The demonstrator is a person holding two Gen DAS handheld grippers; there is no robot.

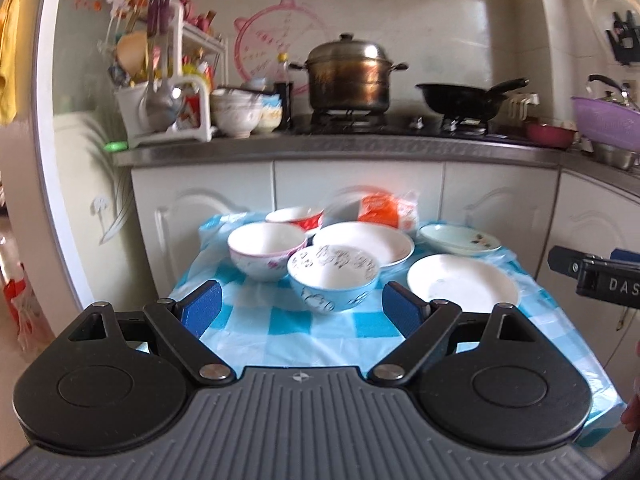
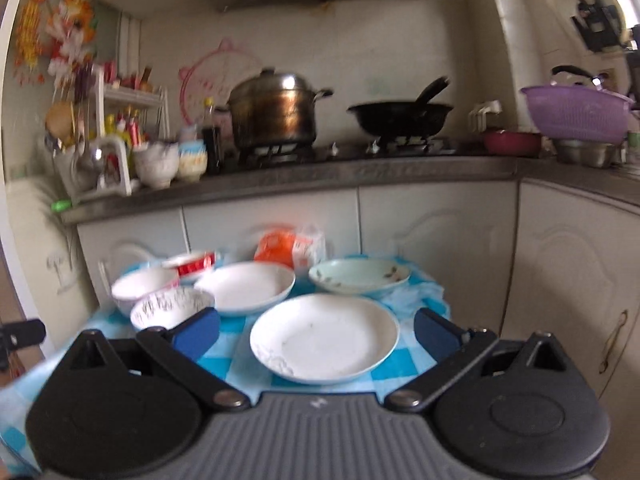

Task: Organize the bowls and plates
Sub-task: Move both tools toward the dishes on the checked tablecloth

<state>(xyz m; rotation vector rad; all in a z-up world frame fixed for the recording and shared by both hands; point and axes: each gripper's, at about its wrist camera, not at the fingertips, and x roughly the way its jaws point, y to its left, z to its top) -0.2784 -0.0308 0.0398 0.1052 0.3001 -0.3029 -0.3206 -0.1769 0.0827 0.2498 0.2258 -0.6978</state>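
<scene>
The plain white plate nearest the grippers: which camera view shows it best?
The right wrist view: the white plate sits whole between the open right gripper fingers. In the left wrist view it lies off to the right, its near rim hidden behind a finger.

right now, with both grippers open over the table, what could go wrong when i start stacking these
1. The blue cartoon bowl sits tight against the pink-rimmed bowl and the middle white plate; the left gripper could knock them while closing.
2. The near white plate is shallow, so the right gripper may slip off its rim.
3. The plastic checked cloth is wrinkled and might drag.
</scene>
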